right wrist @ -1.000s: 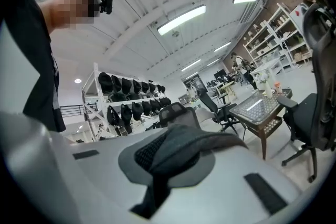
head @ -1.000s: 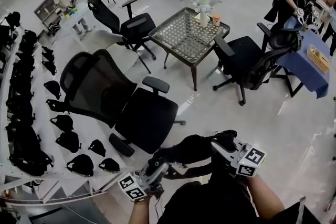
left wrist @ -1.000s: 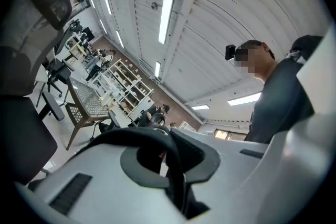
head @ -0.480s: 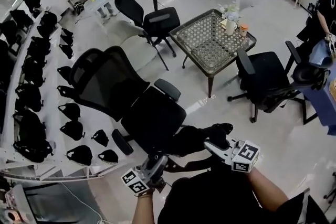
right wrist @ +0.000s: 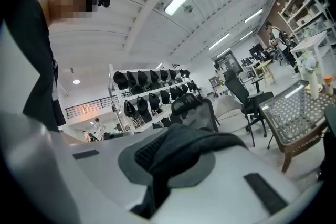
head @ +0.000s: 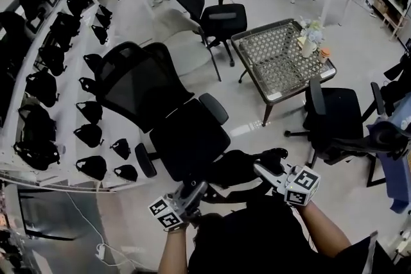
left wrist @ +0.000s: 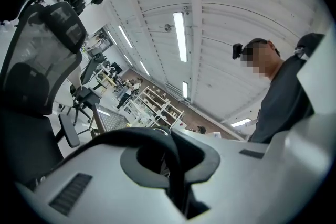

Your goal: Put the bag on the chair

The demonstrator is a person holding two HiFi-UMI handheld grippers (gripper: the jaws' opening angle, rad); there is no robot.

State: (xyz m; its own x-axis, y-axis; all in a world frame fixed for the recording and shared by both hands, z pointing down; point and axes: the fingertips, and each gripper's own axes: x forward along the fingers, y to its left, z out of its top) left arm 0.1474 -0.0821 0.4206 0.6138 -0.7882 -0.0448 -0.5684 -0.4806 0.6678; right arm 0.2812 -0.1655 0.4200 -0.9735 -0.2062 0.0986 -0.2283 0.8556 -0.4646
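A black bag (head: pixel 236 169) hangs low in the head view, stretched between my two grippers. My left gripper (head: pixel 196 191) is shut on a black strap (left wrist: pixel 169 150) of the bag. Shut on the bag's dark fabric (right wrist: pixel 181 147), my right gripper (head: pixel 270 170) holds the other end. Just beyond the bag stands a large black mesh office chair (head: pixel 189 141), its seat facing me, its backrest (head: pixel 131 90) to the left. The bag overlaps the seat's near edge in the picture; whether they touch I cannot tell. The same chair's headrest (left wrist: pixel 63 26) shows in the left gripper view.
White shelves (head: pixel 61 122) with several black bags run along the left. A wire-mesh table (head: pixel 282 61) with a vase stands beyond on the right. Two more black office chairs (head: pixel 215 13) (head: pixel 337 115) flank it. A blue-covered table (head: pixel 401 157) sits at the right edge.
Both grippers have carried the bag sideways as the view swung. The large chair now stands squarely ahead of the bag, and the mesh table has slid right in the picture.
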